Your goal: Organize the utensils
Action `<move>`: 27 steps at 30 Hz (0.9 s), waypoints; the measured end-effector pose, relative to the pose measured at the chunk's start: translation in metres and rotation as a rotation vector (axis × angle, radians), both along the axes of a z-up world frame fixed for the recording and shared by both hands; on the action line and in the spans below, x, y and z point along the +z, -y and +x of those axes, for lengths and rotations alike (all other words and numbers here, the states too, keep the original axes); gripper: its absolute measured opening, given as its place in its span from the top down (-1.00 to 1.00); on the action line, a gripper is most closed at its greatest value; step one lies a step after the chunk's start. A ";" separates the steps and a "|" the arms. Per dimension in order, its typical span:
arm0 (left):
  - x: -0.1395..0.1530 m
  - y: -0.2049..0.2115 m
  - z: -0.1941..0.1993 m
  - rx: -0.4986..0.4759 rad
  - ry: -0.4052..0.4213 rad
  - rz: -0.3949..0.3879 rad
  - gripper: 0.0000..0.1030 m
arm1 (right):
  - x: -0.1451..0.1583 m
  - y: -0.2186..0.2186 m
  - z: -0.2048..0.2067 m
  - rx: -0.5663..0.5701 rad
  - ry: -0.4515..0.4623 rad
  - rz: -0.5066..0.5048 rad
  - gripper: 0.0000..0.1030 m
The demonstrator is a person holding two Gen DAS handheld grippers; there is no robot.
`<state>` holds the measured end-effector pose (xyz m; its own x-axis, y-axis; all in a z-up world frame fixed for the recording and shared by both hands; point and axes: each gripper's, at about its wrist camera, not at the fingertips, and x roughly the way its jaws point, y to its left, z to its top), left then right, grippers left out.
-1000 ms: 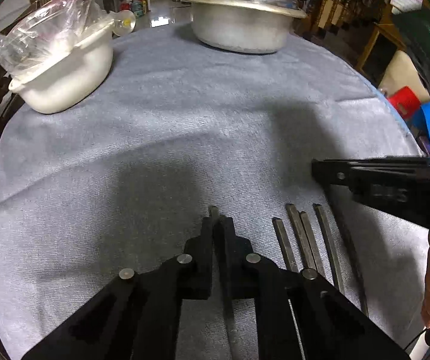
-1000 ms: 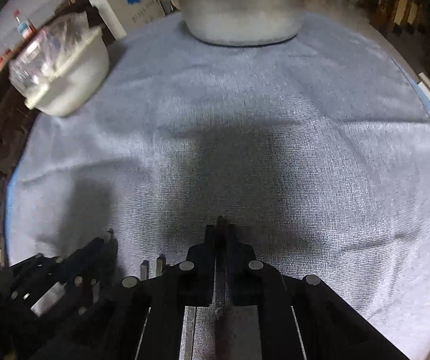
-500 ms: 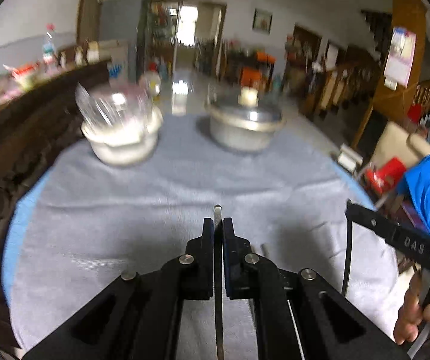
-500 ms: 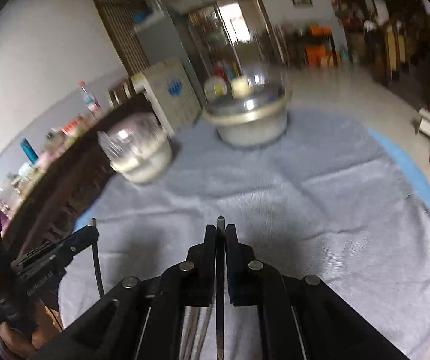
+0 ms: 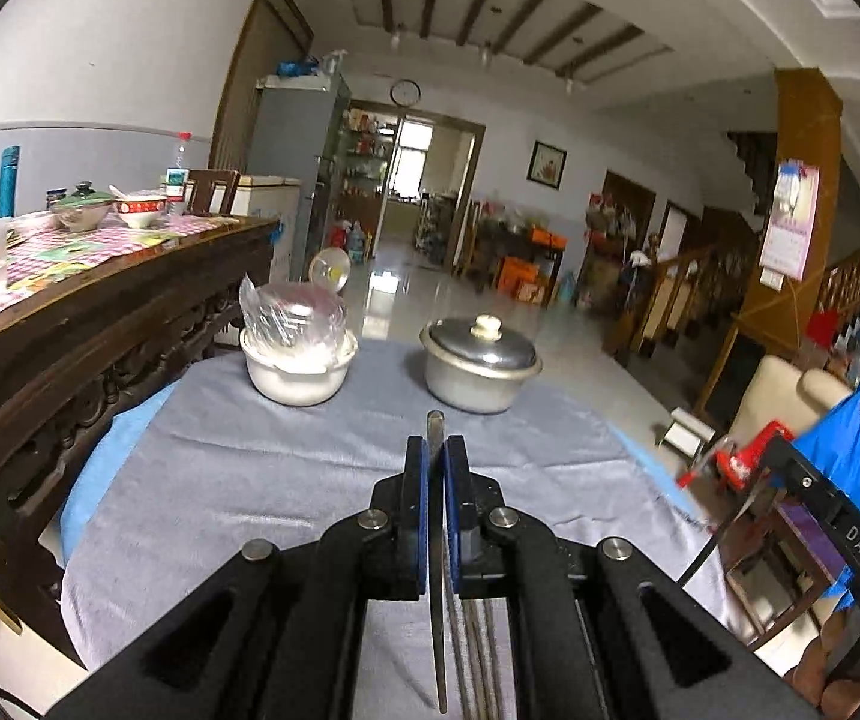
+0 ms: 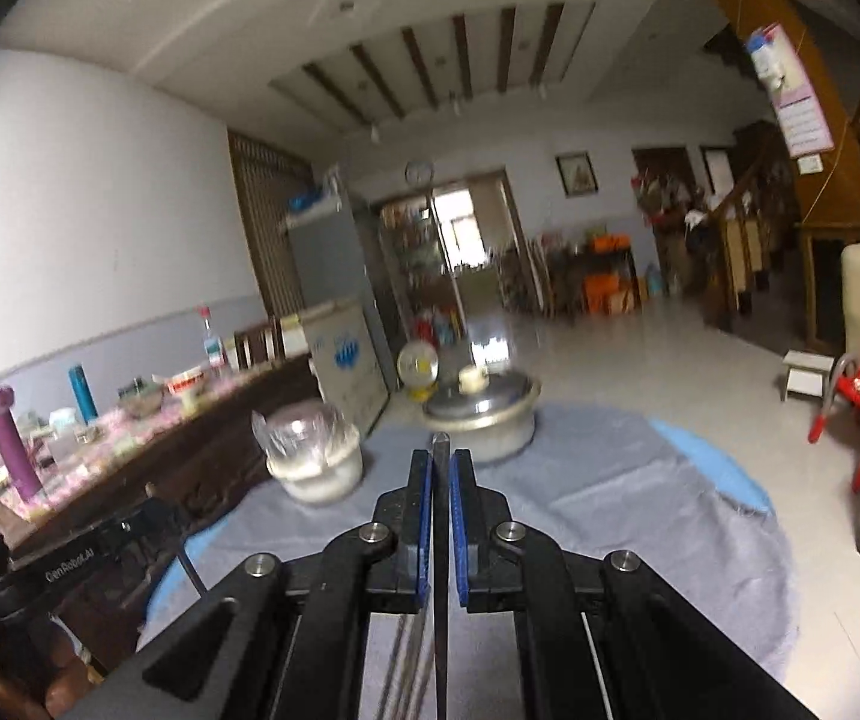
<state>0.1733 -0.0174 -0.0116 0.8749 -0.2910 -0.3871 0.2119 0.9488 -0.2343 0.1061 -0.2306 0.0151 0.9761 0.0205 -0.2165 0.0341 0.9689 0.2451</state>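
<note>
Each gripper carries one thin metal utensil, pinched flat between its blue pads. In the left wrist view the left utensil [image 5: 437, 540] runs lengthwise through the left gripper [image 5: 437, 450], its blunt end poking out just past the fingertips, the rest trailing back under the camera. The right utensil [image 6: 440, 540] sits the same way in the right gripper [image 6: 440, 462]. Both sets of jaws are clenched tight on the metal, probably because so narrow a strip would slip or swing otherwise, and gripping near one end keeps it in line with the fingers.

Below the left gripper, more utensils [image 5: 478, 660] lie side by side at the near edge of the grey cloth [image 5: 249, 480], still to be sorted by the look of it.

Toward the far edge of the cloth stand a white bowl [image 5: 297, 372] holding a clear plastic bag and a lidded metal pot [image 5: 478, 372], well apart from each other.
</note>
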 end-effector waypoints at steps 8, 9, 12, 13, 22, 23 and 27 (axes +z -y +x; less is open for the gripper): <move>0.047 -0.013 -0.042 -0.003 0.121 -0.055 0.90 | 0.040 -0.012 -0.050 0.022 0.141 -0.011 0.87; 0.051 -0.015 -0.046 -0.005 0.130 -0.063 0.90 | 0.044 -0.014 -0.056 0.032 0.156 -0.011 0.87; 0.066 -0.021 -0.060 -0.019 0.161 -0.088 0.90 | 0.053 -0.020 -0.069 0.065 0.182 -0.004 0.87; 0.069 -0.022 -0.066 -0.026 0.172 -0.097 0.90 | 0.056 -0.022 -0.074 0.074 0.191 -0.002 0.87; 0.091 -0.030 -0.101 -0.079 0.213 -0.137 0.90 | 0.058 -0.042 -0.095 0.125 0.206 -0.008 0.87; 0.092 -0.030 -0.104 -0.086 0.214 -0.139 0.90 | 0.056 -0.043 -0.097 0.130 0.203 -0.008 0.87; 0.093 -0.028 -0.112 -0.104 0.207 -0.134 0.90 | 0.051 -0.044 -0.101 0.142 0.185 -0.013 0.87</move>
<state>0.0615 0.0109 0.0815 0.8941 -0.4203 -0.1550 0.3634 0.8828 -0.2976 0.0048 -0.1864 0.0656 0.9867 0.1585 -0.0352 -0.1469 0.9639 0.2219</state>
